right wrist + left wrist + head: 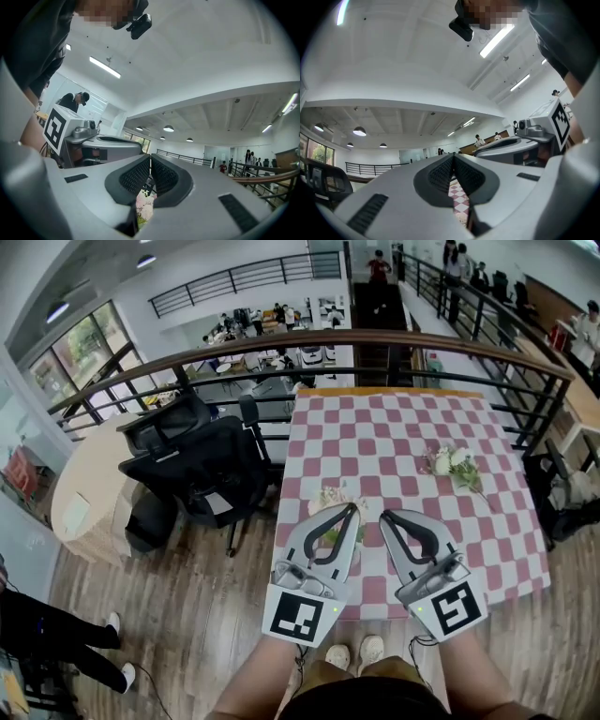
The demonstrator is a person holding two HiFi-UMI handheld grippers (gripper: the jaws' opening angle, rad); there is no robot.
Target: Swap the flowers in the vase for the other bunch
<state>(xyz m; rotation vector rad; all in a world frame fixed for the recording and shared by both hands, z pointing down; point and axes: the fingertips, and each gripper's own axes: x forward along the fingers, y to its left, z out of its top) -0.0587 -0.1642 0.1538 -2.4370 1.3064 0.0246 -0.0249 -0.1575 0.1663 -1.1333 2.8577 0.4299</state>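
A pale pink and white bunch point(330, 497) stands near the table's front left; its vase is mostly hidden behind my left gripper point(353, 509). The other bunch point(454, 465), white blooms with green leaves, lies flat on the pink-checked tablecloth point(394, 437) toward the right. My right gripper point(386, 517) hovers beside the left one, over the table's front edge. Both grippers are shut with nothing between the pads. In the left gripper view the jaws point(453, 157) meet over the cloth. In the right gripper view the jaws point(150, 157) meet, with pink blooms point(143, 208) showing below them.
Black office chairs point(192, 460) crowd the table's left side. A curved railing point(375, 341) runs behind the table and down its right. A round wooden table point(84, 493) stands far left. A person's legs point(56, 629) show at lower left.
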